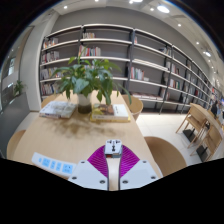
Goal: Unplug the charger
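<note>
Fingers of the gripper sit low in the gripper view, their magenta pads facing each other with a small white block, apparently the charger, standing between them near the tips. Whether both pads actually press on it or merely flank it cannot be told; the gap on either side is too fine to read, so the grip is best left undecided. That the white block sits so squarely on the fingers' centre line suggests the tool has been lined up on it on purpose, which fits a pull meant to draw a plug straight out, not sideways. No socket or cable shows plainly, so where the plug seats is hidden. Beneath and ahead runs a pale wooden table. A flat light-blue object with white buttons, possibly a power strip or remote, lies on the table off to the left of the fingers. Farther along the tabletop, well beyond the fingers, stands a leafy potted plant with books or magazines laid beside it, set mid-table where they do not crowd the near working edge. Chairs stand around, and long bookshelves line the far wall.
</note>
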Demonstrator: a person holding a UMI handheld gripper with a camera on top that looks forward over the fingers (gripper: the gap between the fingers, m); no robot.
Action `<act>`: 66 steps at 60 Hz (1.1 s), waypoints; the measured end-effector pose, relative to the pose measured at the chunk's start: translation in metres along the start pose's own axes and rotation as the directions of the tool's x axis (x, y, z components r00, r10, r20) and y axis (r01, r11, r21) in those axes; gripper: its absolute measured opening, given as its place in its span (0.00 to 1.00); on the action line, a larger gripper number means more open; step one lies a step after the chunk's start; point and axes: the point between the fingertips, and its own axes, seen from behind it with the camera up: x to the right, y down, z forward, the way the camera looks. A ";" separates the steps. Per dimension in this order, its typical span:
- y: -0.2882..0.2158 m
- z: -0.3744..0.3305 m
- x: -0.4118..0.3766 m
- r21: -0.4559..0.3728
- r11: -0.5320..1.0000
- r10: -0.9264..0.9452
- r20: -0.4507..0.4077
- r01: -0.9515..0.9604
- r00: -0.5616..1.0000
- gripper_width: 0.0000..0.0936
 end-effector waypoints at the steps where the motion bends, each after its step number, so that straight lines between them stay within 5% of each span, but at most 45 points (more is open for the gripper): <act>1: 0.010 0.003 0.001 -0.022 1.000 -0.005 0.009 0.005 1.000 0.12; 9: 0.086 0.026 -0.004 -0.118 0.992 0.042 0.058 -0.035 0.997 0.12; 22: 0.095 0.030 0.006 -0.180 0.984 0.013 0.062 -0.002 0.998 0.27; 28: 0.095 0.025 0.009 -0.212 0.976 -0.034 0.061 0.046 0.998 0.54; 32: 0.075 0.013 0.001 -0.185 0.982 -0.023 0.090 0.040 0.996 0.65; 44: -0.018 -0.070 -0.004 -0.009 1.000 -0.005 0.066 0.006 0.998 0.78; 52: -0.057 -0.145 -0.020 0.101 0.994 0.018 0.105 -0.029 0.994 0.79; 66: -0.024 -0.243 -0.031 0.102 0.995 0.009 0.119 -0.021 0.993 0.79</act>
